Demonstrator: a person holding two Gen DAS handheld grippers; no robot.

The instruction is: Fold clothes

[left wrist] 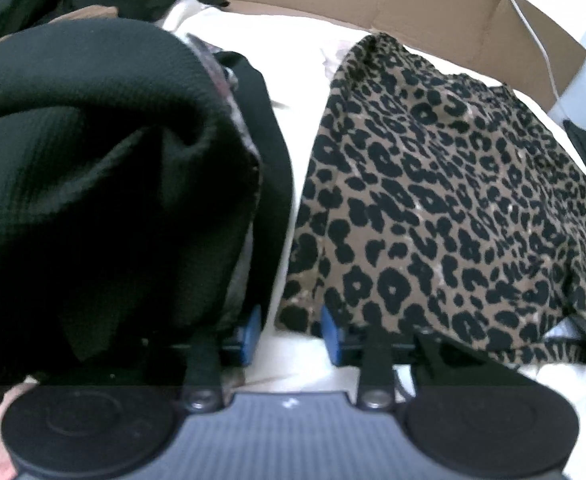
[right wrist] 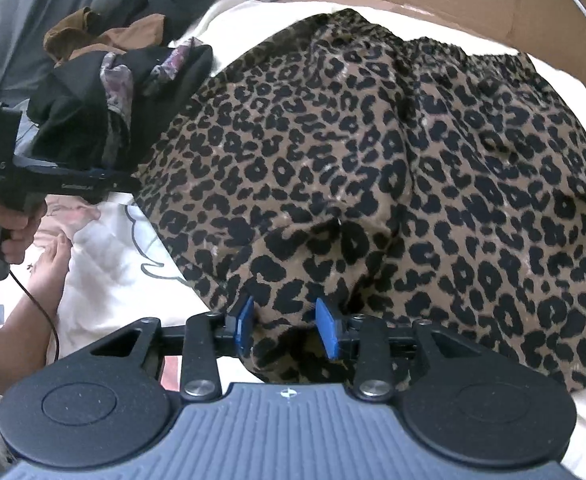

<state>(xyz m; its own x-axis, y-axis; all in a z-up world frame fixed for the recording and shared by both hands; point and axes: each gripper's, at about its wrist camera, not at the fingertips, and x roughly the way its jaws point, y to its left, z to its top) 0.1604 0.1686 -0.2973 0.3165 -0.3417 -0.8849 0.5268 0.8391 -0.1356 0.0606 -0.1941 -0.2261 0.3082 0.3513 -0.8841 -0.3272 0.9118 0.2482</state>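
The brown leopard-print fabric garment [right wrist: 373, 184] lies long from 7 to 1 o'clock — gathered waistband at 1. Right gripper [right wrist: 287, 326] spread around its hem; left gripper [left wrist: 291, 334] spread, pinching nothing.

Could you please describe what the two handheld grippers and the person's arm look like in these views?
Both grippers, left and right, have blue pads on black jaws, black linkage bars with silver bolts, two round black discs and a ribbed grey-blue body. From the side, the left one shows a black frame with small white lettering, a pistol grip and a thin dark cable. The forearm is bare.
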